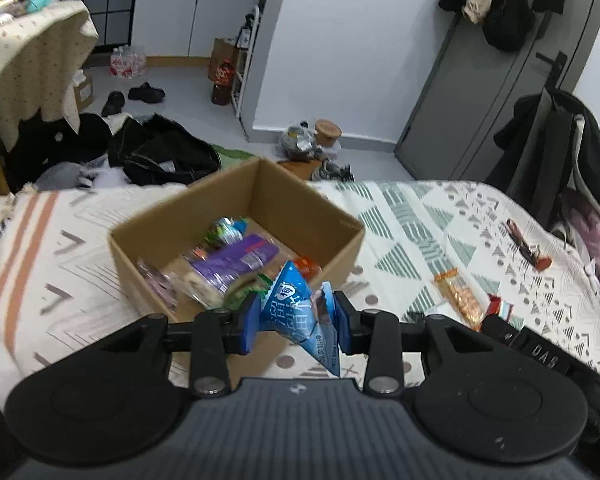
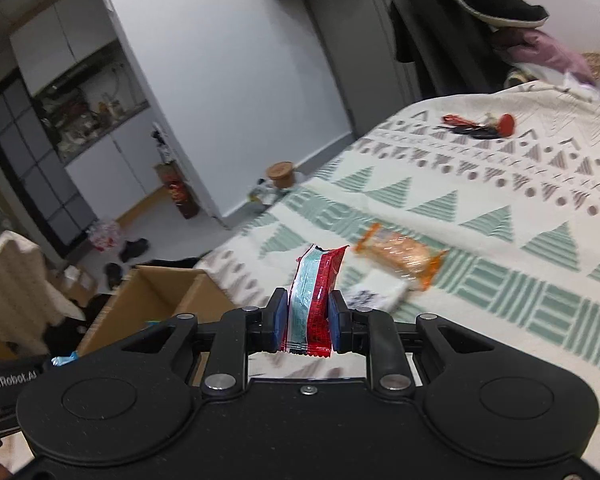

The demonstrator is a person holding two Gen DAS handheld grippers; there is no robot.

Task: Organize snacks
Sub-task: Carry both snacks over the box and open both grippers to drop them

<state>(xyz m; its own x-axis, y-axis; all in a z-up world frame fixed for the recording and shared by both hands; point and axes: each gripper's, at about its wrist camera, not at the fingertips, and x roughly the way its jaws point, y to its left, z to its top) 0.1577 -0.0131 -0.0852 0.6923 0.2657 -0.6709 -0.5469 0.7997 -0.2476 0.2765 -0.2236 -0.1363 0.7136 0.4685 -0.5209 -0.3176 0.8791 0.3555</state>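
Note:
My left gripper (image 1: 298, 322) is shut on a blue triangular snack packet (image 1: 300, 312), held just in front of the near wall of an open cardboard box (image 1: 300, 204) on the bed. The box holds several snacks, among them a purple packet (image 1: 236, 260). My right gripper (image 2: 307, 320) is shut on a red and pale-blue snack packet (image 2: 314, 292), raised over the bedspread to the right of the box (image 2: 160, 292). An orange cracker packet (image 2: 400, 258) and a white packet (image 2: 374, 294) lie on the bed just beyond it. The cracker packet (image 1: 460, 294) shows in the left wrist view too.
The bed has a patterned cream and green bedspread (image 2: 500, 208). A red and black bunch of keys (image 2: 480, 126) lies farther out on it. Beyond the bed edge, bags and clothes (image 1: 160, 152) cover the floor. A chair draped with a dark coat (image 1: 560, 152) stands at the right.

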